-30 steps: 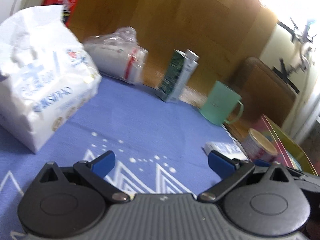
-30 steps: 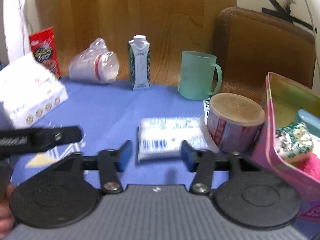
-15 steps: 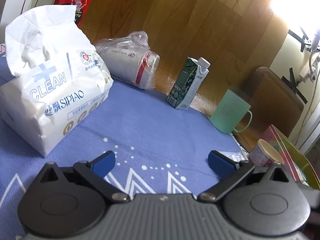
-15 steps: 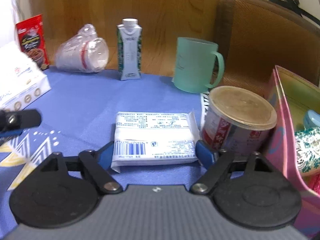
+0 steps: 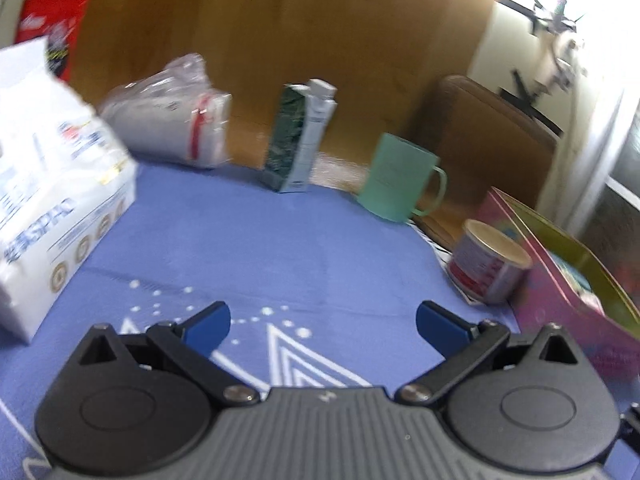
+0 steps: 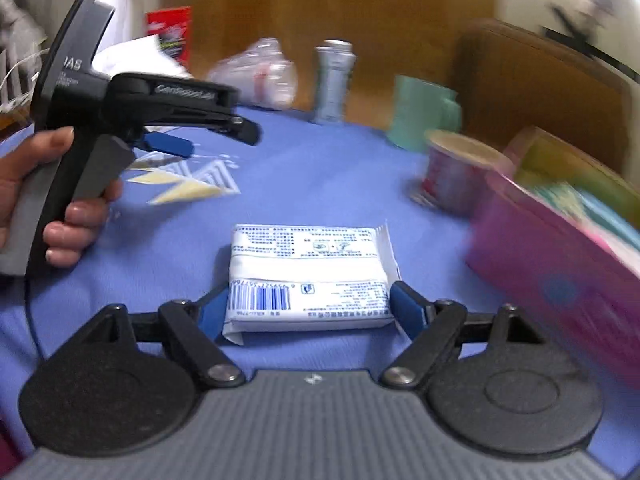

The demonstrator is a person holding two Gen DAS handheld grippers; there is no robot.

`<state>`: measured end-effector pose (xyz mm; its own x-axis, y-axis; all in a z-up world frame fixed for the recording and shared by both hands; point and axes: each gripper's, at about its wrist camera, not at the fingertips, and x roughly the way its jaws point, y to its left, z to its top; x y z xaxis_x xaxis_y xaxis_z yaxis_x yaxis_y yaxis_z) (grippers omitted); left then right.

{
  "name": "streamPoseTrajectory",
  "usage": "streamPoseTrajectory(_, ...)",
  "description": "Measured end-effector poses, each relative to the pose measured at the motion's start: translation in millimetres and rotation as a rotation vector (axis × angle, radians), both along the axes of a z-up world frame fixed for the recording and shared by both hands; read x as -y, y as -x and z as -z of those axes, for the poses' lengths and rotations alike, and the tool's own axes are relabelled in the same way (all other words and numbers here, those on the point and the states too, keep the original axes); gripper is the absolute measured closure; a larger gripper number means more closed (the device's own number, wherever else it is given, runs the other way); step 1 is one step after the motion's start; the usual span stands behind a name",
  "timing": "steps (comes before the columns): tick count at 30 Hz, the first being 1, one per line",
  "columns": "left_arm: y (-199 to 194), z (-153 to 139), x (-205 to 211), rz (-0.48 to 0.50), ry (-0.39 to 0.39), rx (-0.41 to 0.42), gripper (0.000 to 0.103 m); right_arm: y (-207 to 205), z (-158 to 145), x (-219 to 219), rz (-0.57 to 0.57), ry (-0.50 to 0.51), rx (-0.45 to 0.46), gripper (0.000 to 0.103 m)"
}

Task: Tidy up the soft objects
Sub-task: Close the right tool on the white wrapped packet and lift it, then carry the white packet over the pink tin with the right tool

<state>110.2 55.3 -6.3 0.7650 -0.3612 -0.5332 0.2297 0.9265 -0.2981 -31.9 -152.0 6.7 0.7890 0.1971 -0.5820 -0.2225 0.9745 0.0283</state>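
In the right wrist view my right gripper (image 6: 310, 310) is shut on a small white tissue pack (image 6: 308, 276) with a blue barcode, held above the blue tablecloth (image 6: 320, 168). A pink box (image 6: 560, 264) with soft items inside stands just to its right. My left gripper (image 5: 322, 328) is open and empty over the cloth; it also shows in the right wrist view (image 6: 168, 144), held in a hand. A large white tissue bag (image 5: 52, 200) stands at its left. The pink box (image 5: 560, 280) lies to its right.
At the back of the table are a clear bag of cups (image 5: 172, 120), a carton (image 5: 300, 140), a green mug (image 5: 400, 180), a red packet (image 5: 52, 28) and a paper tub (image 5: 488, 260). A brown chair (image 5: 492, 136) stands behind.
My right gripper closed on the small tissue pack and lifted it off the cloth, toward the pink box. My left gripper swung right, still open.
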Motion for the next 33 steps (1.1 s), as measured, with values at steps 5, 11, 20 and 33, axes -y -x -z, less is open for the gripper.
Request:
streamPoseTrajectory(5,2,-1,16,0.047,-0.057,-0.022,0.0,38,10,30,0.299,-0.008,0.034,0.011)
streamPoseTrajectory(11,49,-10,42,0.184,-0.002,-0.081,0.0,75,4,35,0.172,-0.056,0.118,0.002)
streamPoseTrajectory(20,84,-17,112,0.548,0.104,-0.256,0.016,85,2,83,0.139,-0.141,0.156,0.0)
streamPoseTrajectory(33,81,-25,166,0.672,0.098,-0.234,0.059,66,10,87,0.009,-0.181,0.132,0.08)
